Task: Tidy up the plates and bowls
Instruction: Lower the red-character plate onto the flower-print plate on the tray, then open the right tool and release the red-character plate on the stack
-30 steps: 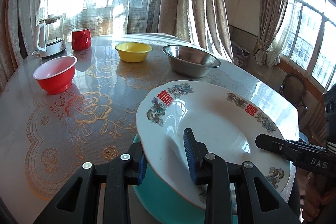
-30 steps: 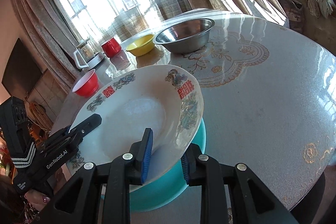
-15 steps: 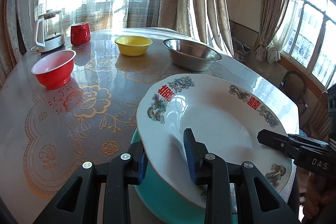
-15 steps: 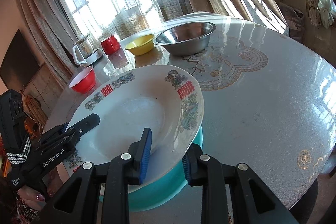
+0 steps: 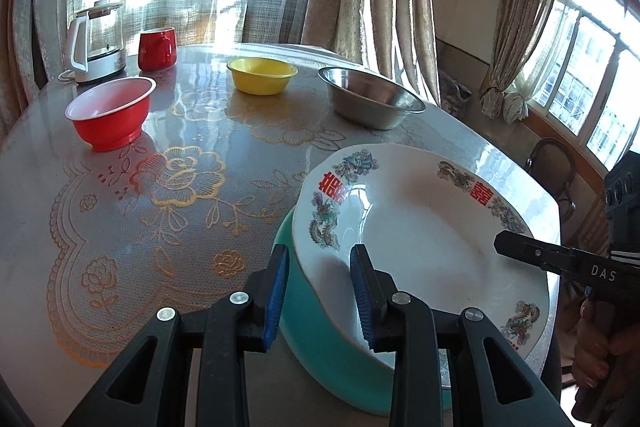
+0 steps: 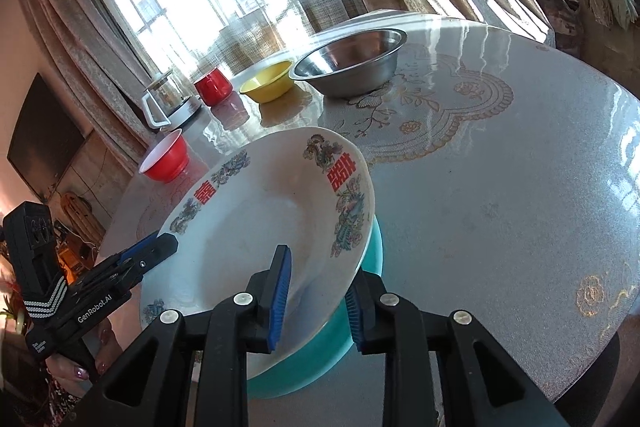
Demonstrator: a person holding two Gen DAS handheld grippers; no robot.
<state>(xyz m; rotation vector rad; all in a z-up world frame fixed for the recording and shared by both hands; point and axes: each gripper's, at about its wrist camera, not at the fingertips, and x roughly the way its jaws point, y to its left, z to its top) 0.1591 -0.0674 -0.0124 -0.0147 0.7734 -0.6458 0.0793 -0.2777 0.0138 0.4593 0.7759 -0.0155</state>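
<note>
We pinch the white plate with the left gripper at 7 o'clock and the right gripper at 5, seemingly above the teal plate (contact unclear); lower level, release together.

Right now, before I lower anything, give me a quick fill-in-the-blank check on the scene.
1. Both grippers grip the rim of the white ____.
2. Under the plate sits a ____ bowl.
3. The steel bowl stands beside the ____ bowl.
4. The mug next to the kettle is ____.

Missing words: plate; teal; yellow; red
</note>
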